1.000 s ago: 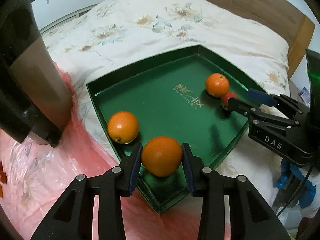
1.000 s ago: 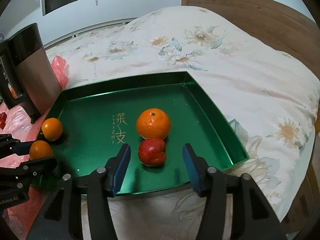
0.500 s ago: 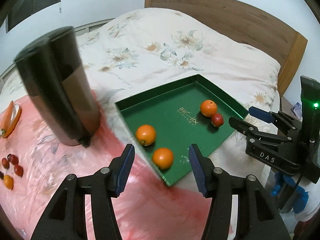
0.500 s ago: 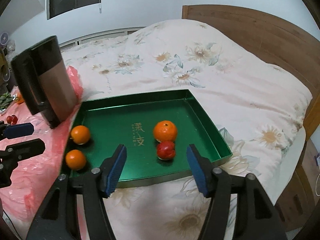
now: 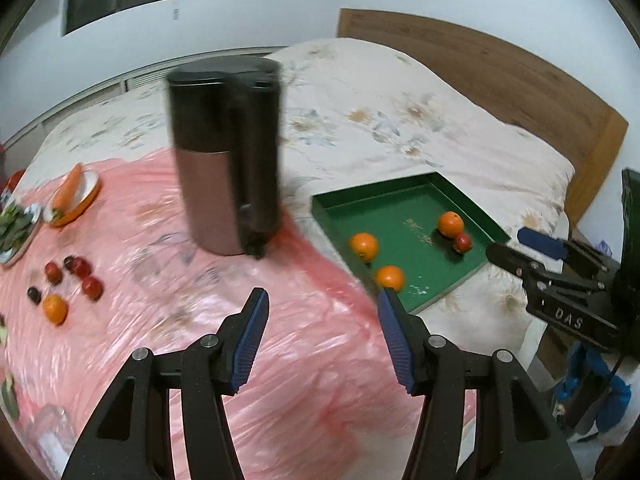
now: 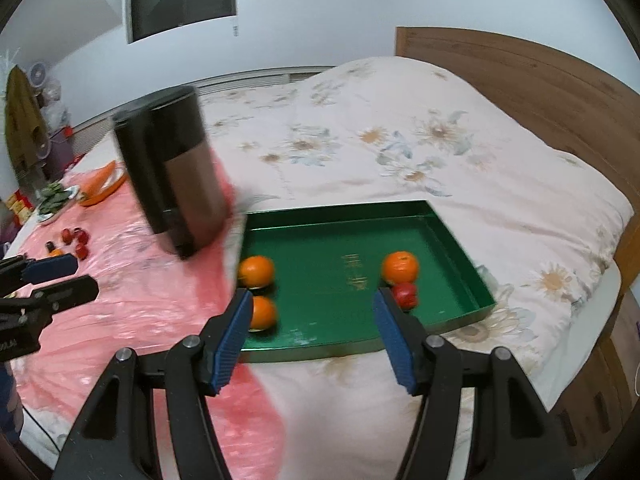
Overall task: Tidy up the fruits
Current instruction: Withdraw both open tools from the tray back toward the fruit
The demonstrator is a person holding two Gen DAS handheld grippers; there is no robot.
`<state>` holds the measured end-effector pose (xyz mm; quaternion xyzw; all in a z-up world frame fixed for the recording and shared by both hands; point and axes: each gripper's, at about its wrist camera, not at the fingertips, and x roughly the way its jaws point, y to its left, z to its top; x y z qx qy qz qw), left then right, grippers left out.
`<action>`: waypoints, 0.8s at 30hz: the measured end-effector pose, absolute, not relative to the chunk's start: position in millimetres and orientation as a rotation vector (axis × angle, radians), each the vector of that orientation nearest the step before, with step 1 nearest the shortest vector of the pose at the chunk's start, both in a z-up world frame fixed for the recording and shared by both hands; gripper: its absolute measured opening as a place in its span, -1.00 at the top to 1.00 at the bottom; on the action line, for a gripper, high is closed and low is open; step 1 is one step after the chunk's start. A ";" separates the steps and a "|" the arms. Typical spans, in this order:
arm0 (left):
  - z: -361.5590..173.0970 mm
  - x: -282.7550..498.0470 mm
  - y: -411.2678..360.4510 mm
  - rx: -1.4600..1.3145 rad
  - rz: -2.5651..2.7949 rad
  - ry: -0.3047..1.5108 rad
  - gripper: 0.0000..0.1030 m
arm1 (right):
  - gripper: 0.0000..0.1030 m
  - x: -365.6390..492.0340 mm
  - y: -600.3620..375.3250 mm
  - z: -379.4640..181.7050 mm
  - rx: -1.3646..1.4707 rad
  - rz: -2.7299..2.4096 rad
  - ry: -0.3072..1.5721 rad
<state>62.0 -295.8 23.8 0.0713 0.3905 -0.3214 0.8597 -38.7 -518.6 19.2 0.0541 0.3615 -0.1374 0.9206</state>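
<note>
Green tray [image 6: 460,240] edge below empty right claw [image 6: 310,316].

I hold my left gripper [image 5: 322,312] tilted downward, its jaws just opened, the blue pads [image 5: 251,340] apart with nothing between them. My right gripper [image 6: 310,312] tilts down too, spread to its widest after opening, and it grips nothing.

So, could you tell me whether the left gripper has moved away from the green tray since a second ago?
Yes. The left gripper has pulled back and up from the green tray, leaving its orange inside; its jaws have just been opening and now hold nothing.
</note>
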 end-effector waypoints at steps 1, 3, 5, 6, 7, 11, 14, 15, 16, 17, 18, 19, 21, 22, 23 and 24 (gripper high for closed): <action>24.3 62.0 -289.5 0.143 -0.667 0.820 0.01 | -1.00 -38.4 -511.2 19.7 0.107 -0.271 0.746; 24.1 61.3 -273.6 0.128 -0.648 0.820 0.01 | -1.00 -37.7 -497.4 19.7 0.099 -0.251 0.752; 23.2 61.5 -258.2 0.112 -0.628 0.823 0.01 | -1.00 -37.2 -484.0 19.6 0.101 -0.226 0.756; 22.7 61.8 -254.0 0.107 -0.621 0.823 0.01 | -1.00 -37.0 -477.9 19.8 0.101 -0.219 0.758; 22.2 61.7 -246.3 0.101 -0.611 0.821 0.01 | -1.00 -36.5 -472.3 20.1 0.102 -0.210 0.759; 19.9 62.1 -220.0 0.078 -0.570 0.821 0.01 | -1.00 -34.1 -449.0 21.9 0.095 -0.177 0.769; 16.6 62.7 -200.8 0.060 -0.533 0.820 -0.07 | -1.00 -31.9 -431.7 24.0 0.081 -0.151 0.776; 16.3 62.8 -194.4 0.055 -0.524 0.818 -0.07 | -1.00 -29.8 -425.4 24.9 0.072 -0.144 0.776; 15.8 62.8 -190.2 0.053 -0.519 0.818 -0.08 | -1.00 -29.2 -421.3 25.5 0.068 -0.140 0.776; 14.9 62.0 -185.2 0.050 -0.515 0.819 -0.08 | -1.00 -28.6 -415.7 26.2 0.067 -0.133 0.777; 13.6 61.9 -179.5 0.046 -0.510 0.819 -0.09 | -1.00 -27.0 -411.0 26.4 0.064 -0.128 0.779; 12.0 61.9 -172.8 0.043 -0.503 0.819 -0.09 | -1.00 -25.0 -405.5 26.2 0.060 -0.122 0.782; 8.6 62.7 -159.1 0.037 -0.488 0.822 -0.09 | -1.00 -20.4 -393.2 24.7 0.049 -0.107 0.790; 7.2 63.3 -154.7 0.034 -0.483 0.824 -0.09 | -1.00 -18.8 -388.8 23.6 0.045 -0.101 0.793; 5.4 64.1 -149.6 0.031 -0.475 0.825 -0.09 | -1.00 -16.7 -383.3 22.4 0.041 -0.093 0.796; 3.0 65.0 -141.8 0.025 -0.464 0.827 -0.09 | -1.00 -14.3 -378.1 21.2 0.037 -0.085 0.800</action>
